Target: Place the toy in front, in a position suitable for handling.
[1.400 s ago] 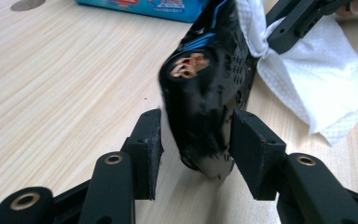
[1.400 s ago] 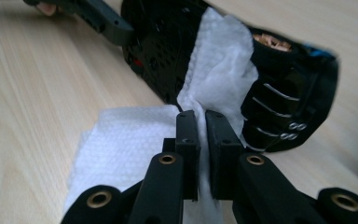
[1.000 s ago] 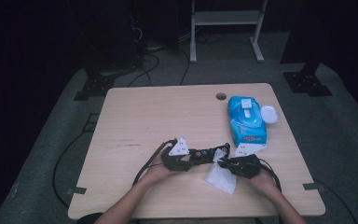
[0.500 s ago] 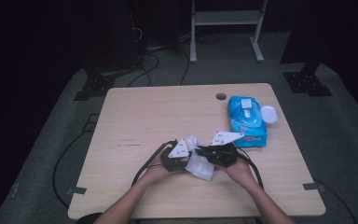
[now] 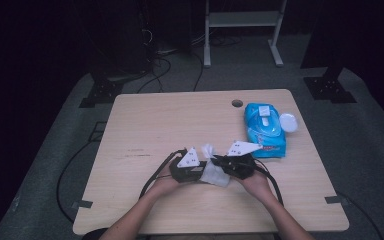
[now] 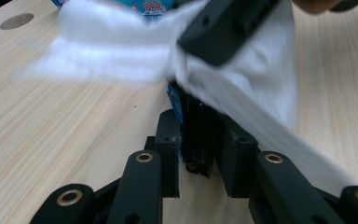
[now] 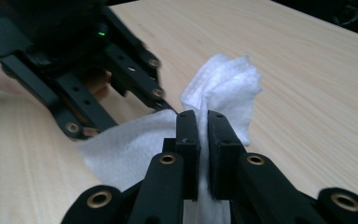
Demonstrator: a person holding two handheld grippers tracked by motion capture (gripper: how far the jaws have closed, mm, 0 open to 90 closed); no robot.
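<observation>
Our two forearms come in low over the near edge of the desk [image 5: 145, 120], hands close together near its middle. The left tongs [image 5: 198, 170] are clenched on one side of the white wipe [image 5: 215, 174], their jaws having just closed on it; the right tongs [image 7: 203, 130] grip the opposite part, the cloth pinched tightly between their pads. The wipe hangs between the two, just above the wood. We have wide bare desk to the left and ahead. On the right, near the right tongs, lies the blue wipe pack [image 5: 265, 131], its lid [image 5: 288, 122] open, beside a cable hole [image 5: 237, 103].
</observation>
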